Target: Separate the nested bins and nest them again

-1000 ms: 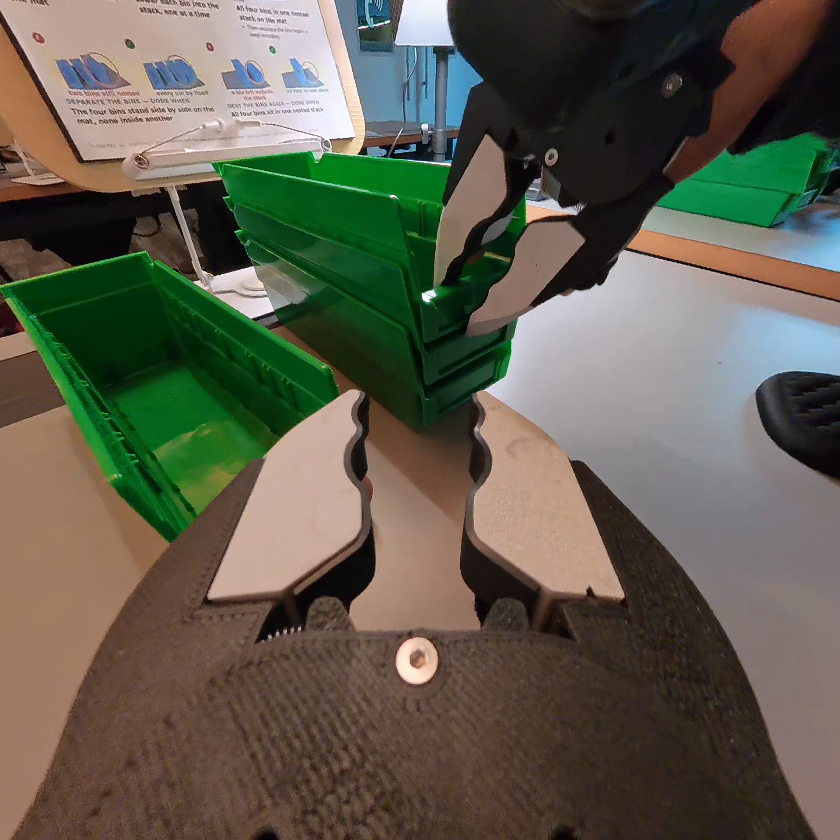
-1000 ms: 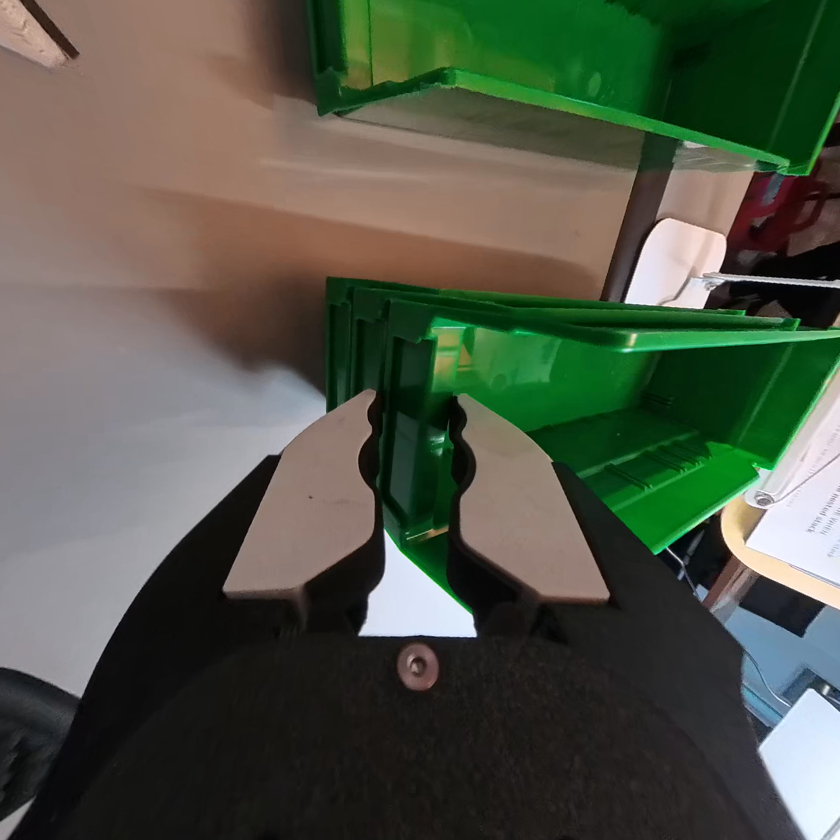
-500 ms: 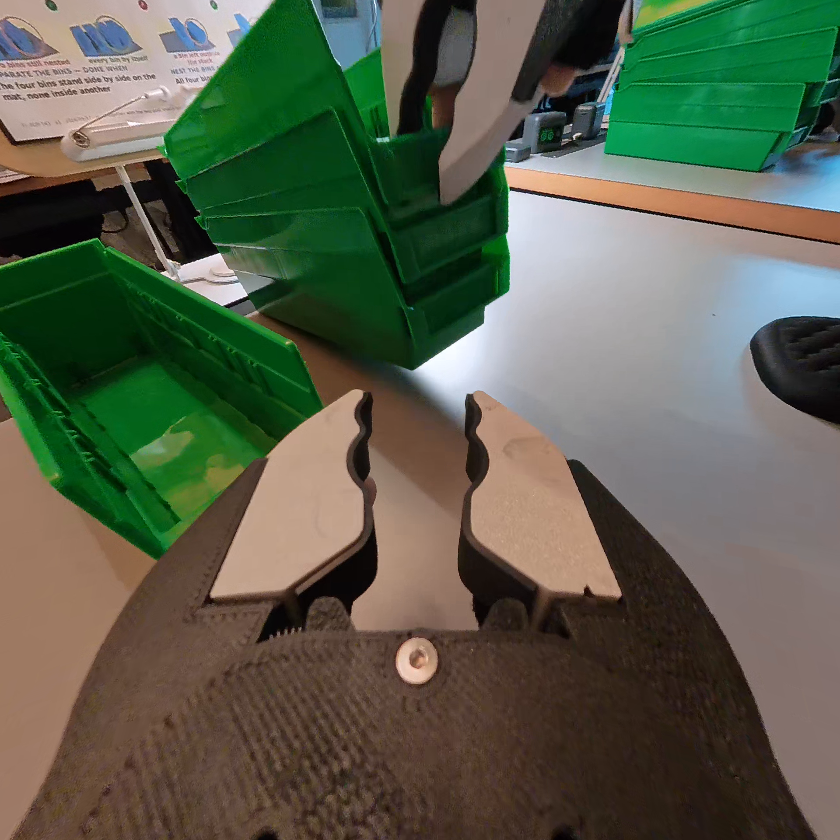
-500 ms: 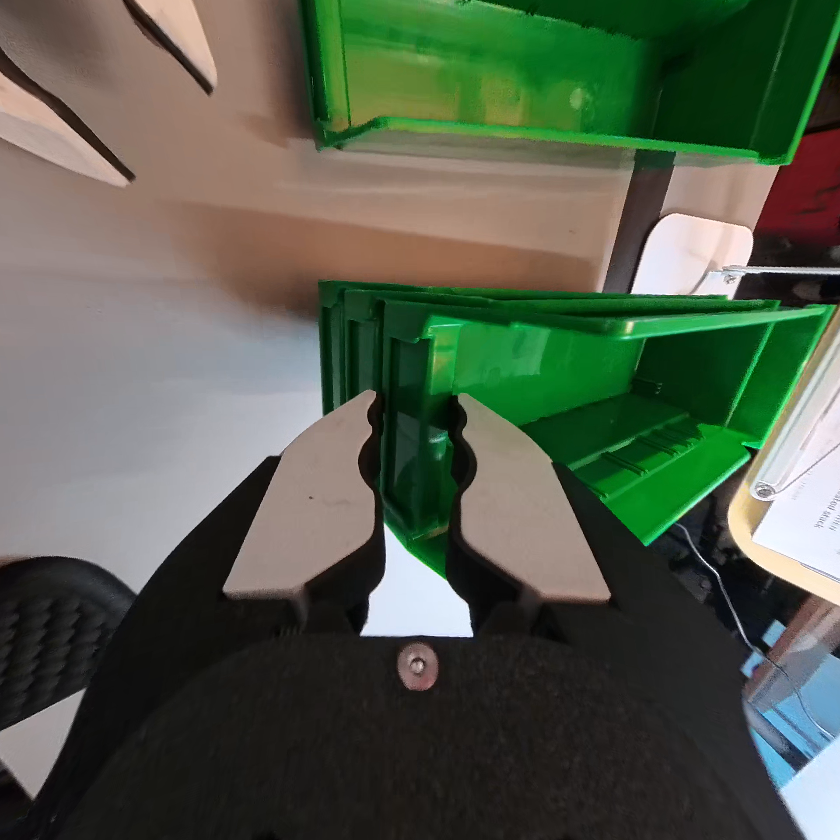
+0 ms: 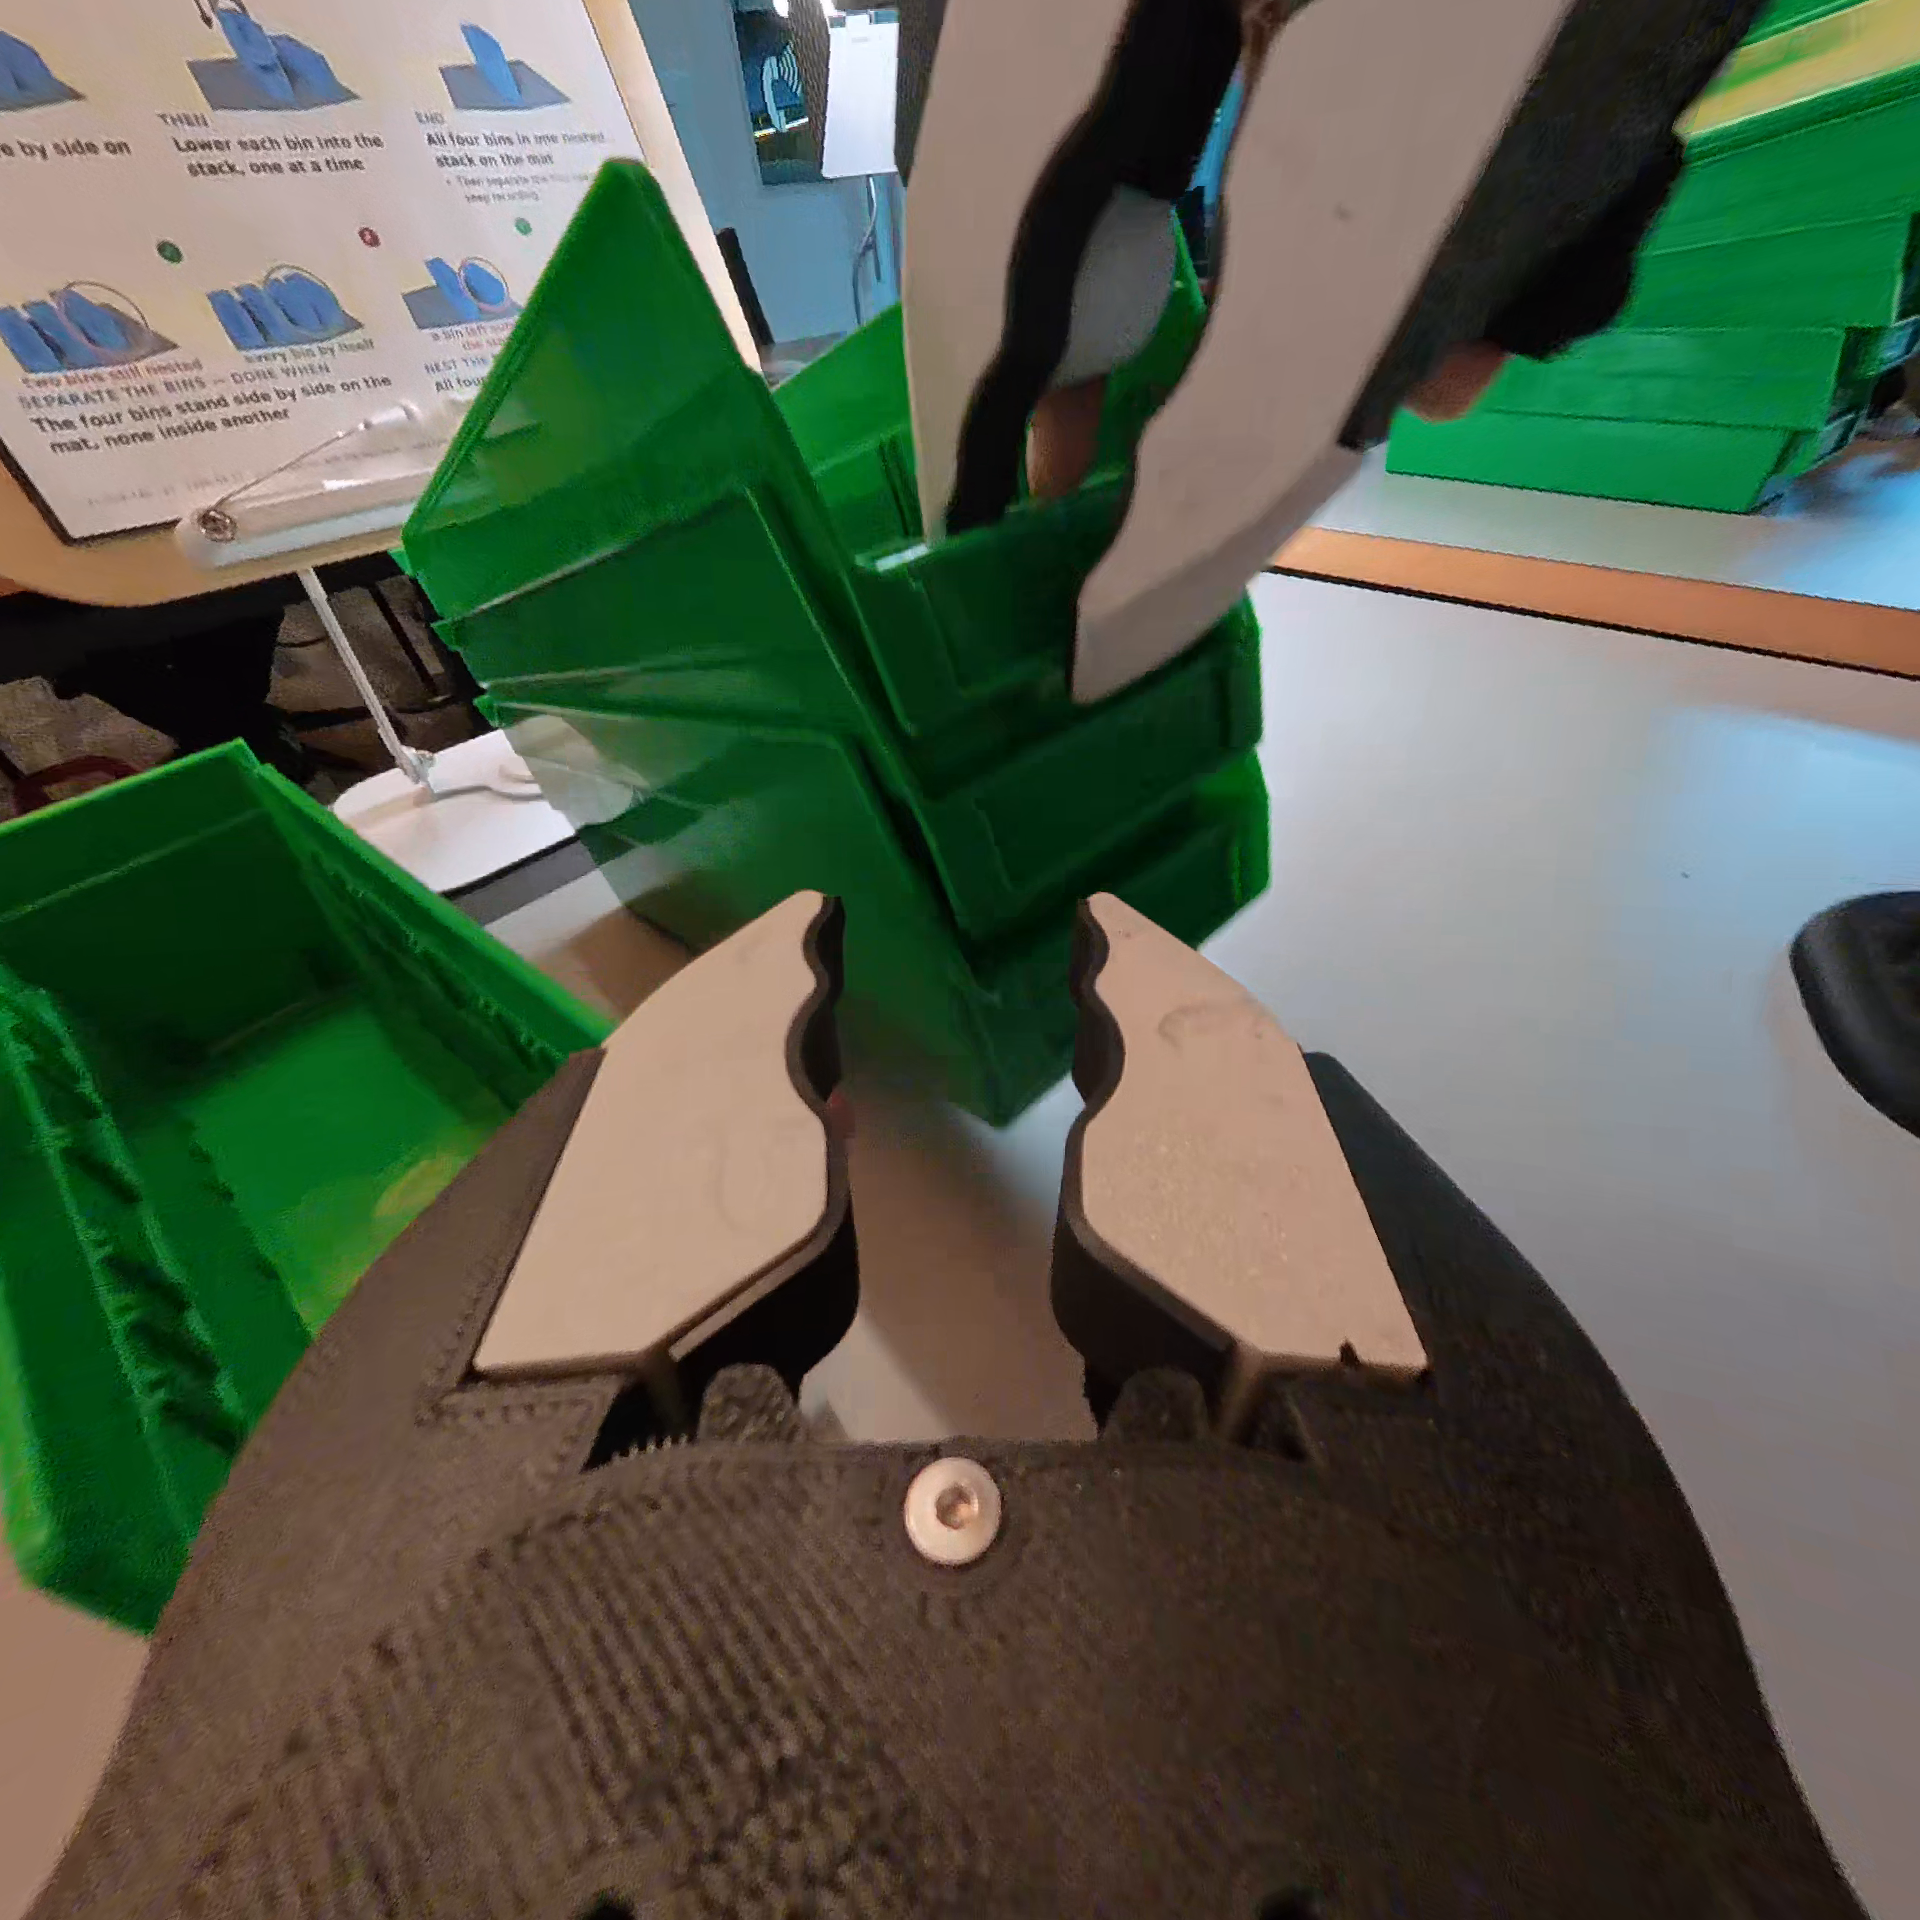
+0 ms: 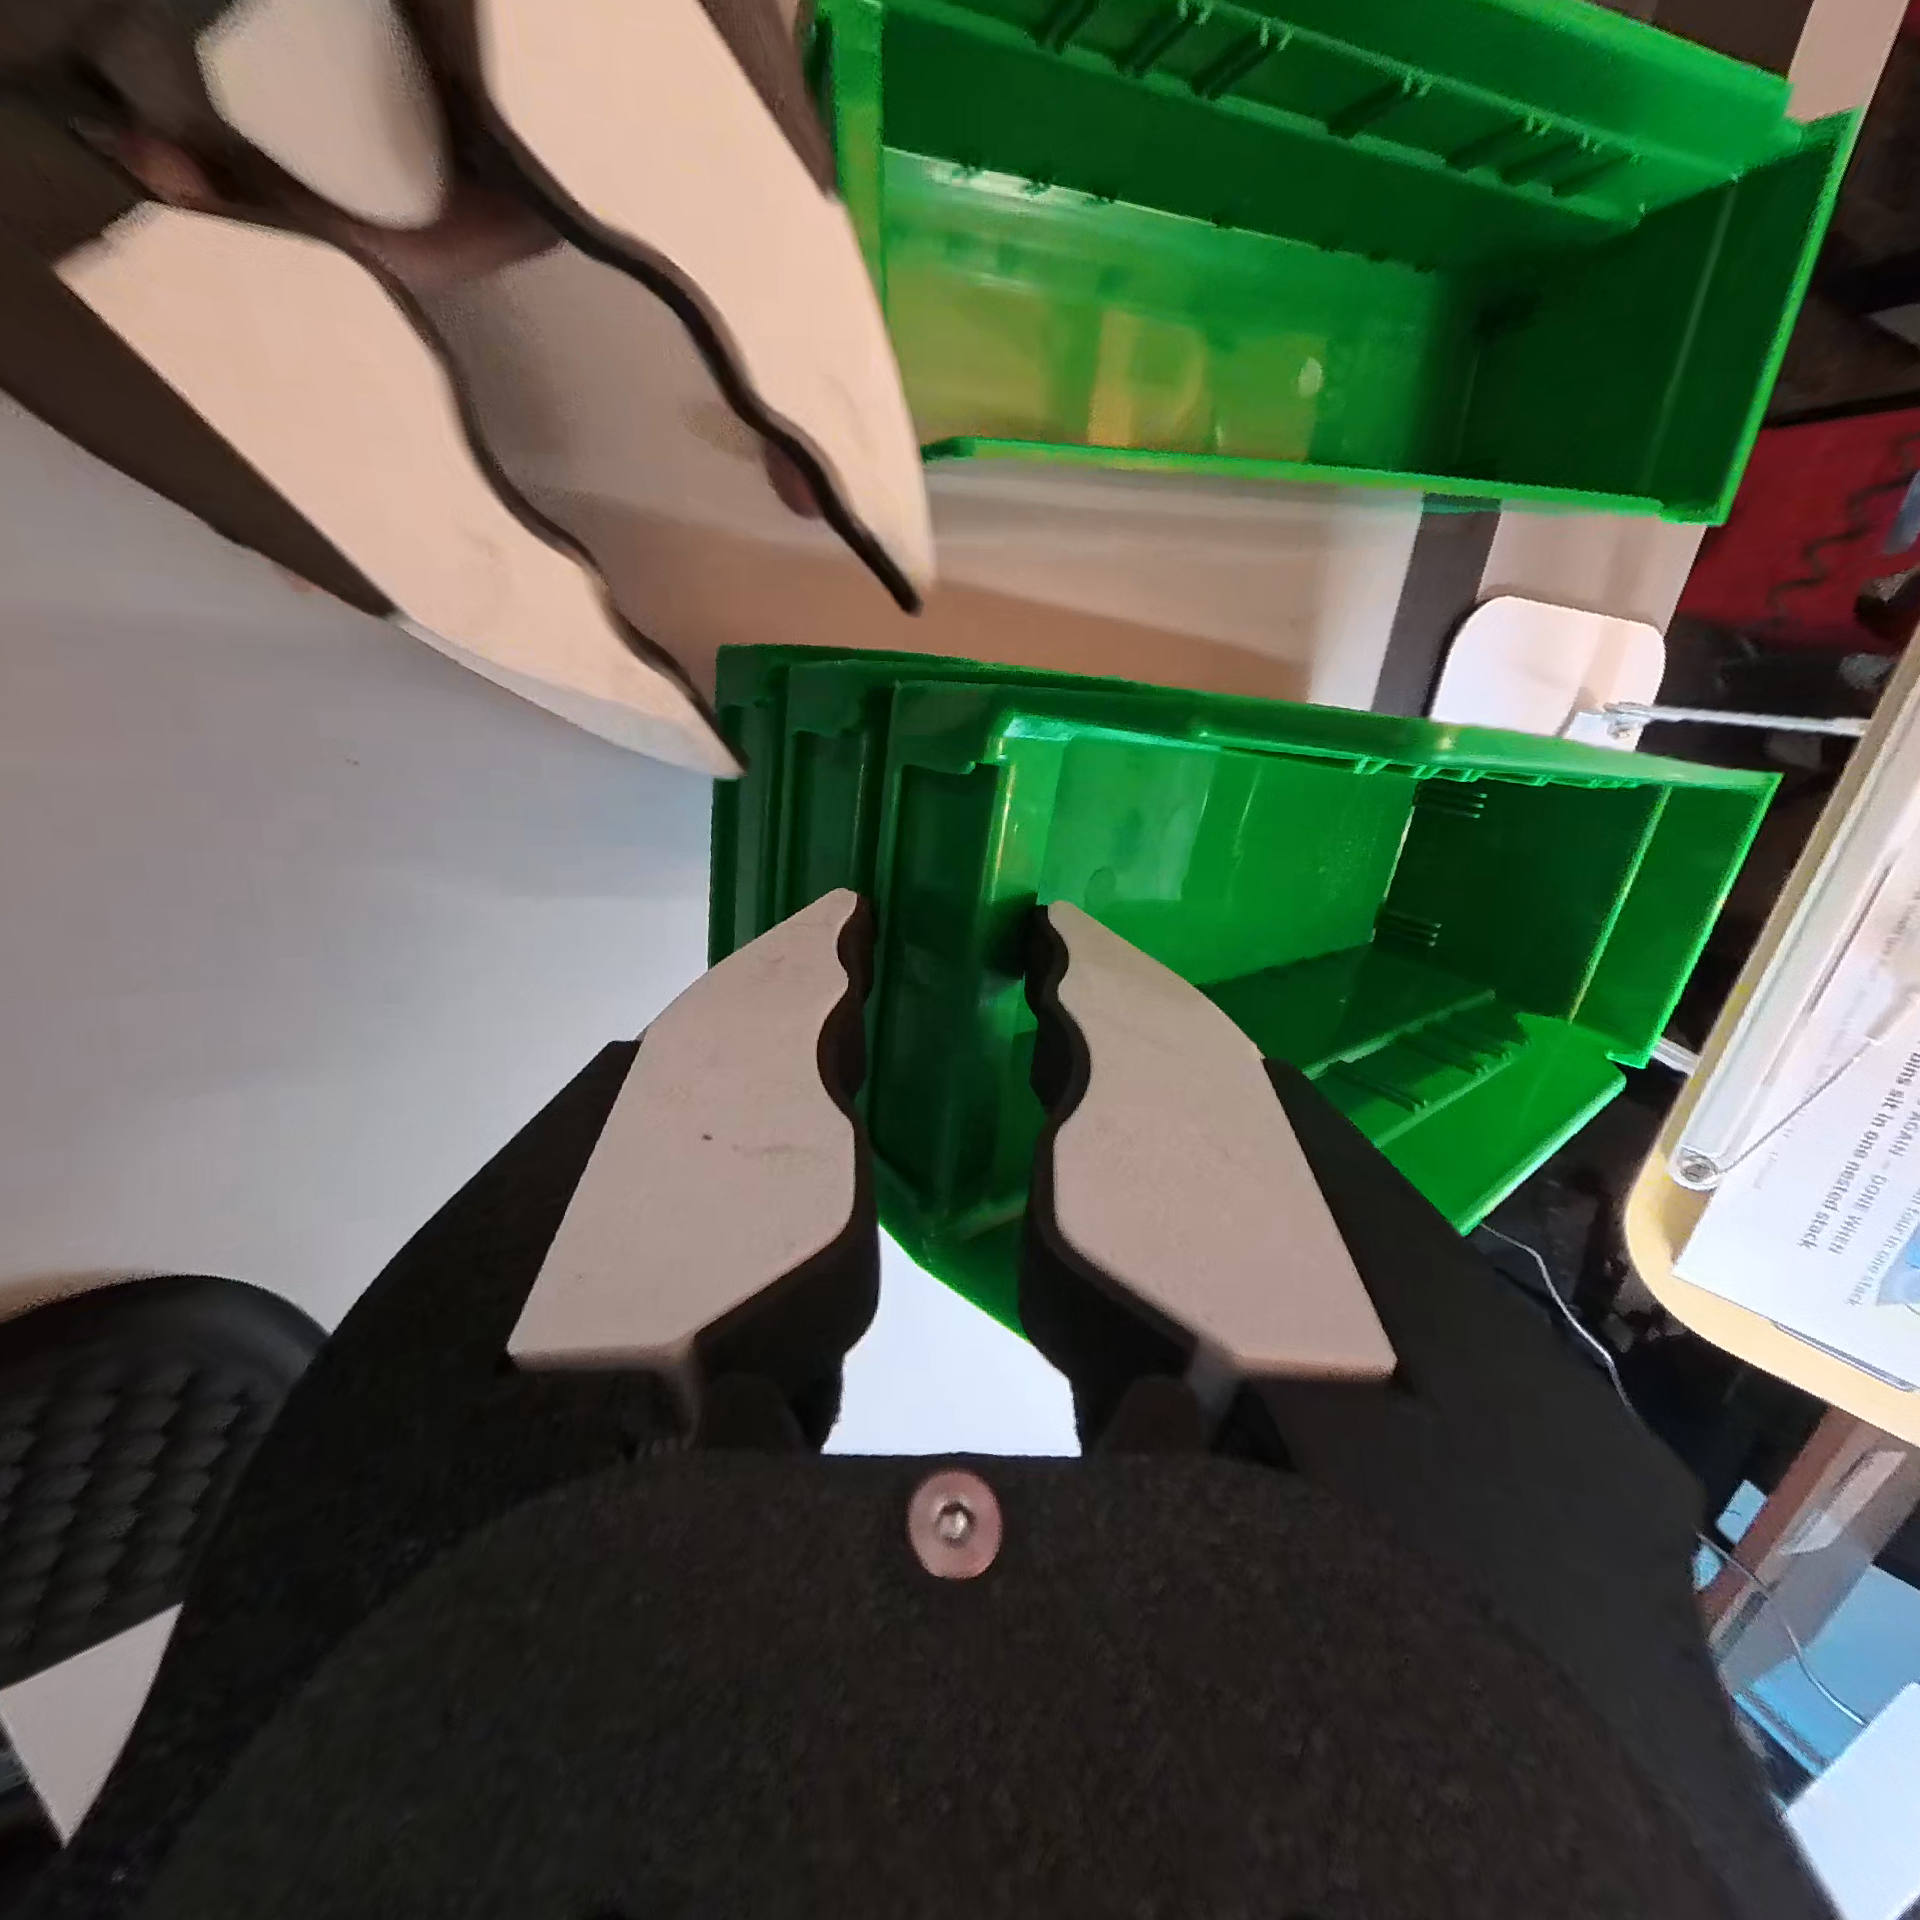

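Note:
Three nested green bins (image 5: 727, 665) stand tilted on the table, and the top one fans out from the two below. My right gripper (image 6: 945, 914) is shut on the top bin's front wall (image 6: 940, 1039); it also shows from above in the left wrist view (image 5: 1023, 582). My left gripper (image 5: 951, 925) is open and empty, with its fingertips close to the stack's lower front corner; in the right wrist view (image 6: 821, 681) one tip reaches the edge of the outermost bin. A single green bin (image 5: 208, 1091) sits apart on the left and also shows in the right wrist view (image 6: 1351, 312).
An instruction board (image 5: 260, 260) on a stand with a white base (image 5: 457, 821) is behind the bins. More green bins (image 5: 1662, 364) are stacked on a far table. A black padded object (image 5: 1860, 997) lies at the right on the grey table (image 5: 1558, 935). Tip to tip, the grippers are about 5 cm apart.
My right gripper has lifted and tilted the stack by the top bin's front wall. My left gripper has moved forward to the stack's lower front corner and stayed open.

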{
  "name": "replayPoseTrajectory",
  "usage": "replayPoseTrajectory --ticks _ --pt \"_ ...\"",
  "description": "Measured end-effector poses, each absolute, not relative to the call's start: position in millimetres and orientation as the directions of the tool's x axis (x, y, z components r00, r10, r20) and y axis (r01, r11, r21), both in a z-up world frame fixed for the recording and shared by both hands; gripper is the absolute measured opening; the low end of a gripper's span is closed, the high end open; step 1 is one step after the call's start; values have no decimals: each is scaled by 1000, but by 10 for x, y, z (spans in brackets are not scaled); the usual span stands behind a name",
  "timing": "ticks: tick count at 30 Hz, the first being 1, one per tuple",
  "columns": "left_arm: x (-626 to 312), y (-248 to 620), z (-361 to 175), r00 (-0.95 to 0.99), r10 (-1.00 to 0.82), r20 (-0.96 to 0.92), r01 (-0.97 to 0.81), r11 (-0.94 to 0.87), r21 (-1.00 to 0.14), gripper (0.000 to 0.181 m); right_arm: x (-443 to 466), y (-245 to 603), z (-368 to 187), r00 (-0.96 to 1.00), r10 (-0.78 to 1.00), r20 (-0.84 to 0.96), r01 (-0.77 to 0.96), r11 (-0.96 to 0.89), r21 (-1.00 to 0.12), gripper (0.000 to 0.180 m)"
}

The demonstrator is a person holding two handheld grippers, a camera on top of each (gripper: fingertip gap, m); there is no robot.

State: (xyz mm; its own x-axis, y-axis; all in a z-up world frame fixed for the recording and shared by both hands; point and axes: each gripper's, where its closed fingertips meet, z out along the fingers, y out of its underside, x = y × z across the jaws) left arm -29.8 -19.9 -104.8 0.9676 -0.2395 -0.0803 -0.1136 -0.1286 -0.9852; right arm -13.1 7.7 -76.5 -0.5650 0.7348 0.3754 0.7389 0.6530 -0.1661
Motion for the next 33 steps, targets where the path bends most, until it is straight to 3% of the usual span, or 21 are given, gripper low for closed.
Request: replayPoseTrajectory --ticks 8,11,20,24,33 --pt "-129 -93 -1169 941 -311 -132 -172 -107 -979 35 0 101 -842 -574 714 400 729 668 -146 28" --pt "-146 -77 -1297 932 -278 -234 -268 -89 -959 17 3 133 -839 -576 695 429 719 681 -138 28" --pt "-151 -56 -1386 935 -285 -210 -250 -111 -962 14 11 135 -817 -574 692 438 703 691 -169 28" --pt "-238 -30 -1778 925 -278 -258 -328 -245 -912 10 -20 119 -413 -513 724 462 691 667 -278 29" --pt "-133 -46 -1795 933 -307 -190 -275 -265 -924 10 144 205 -25 -453 681 576 676 684 -276 29"
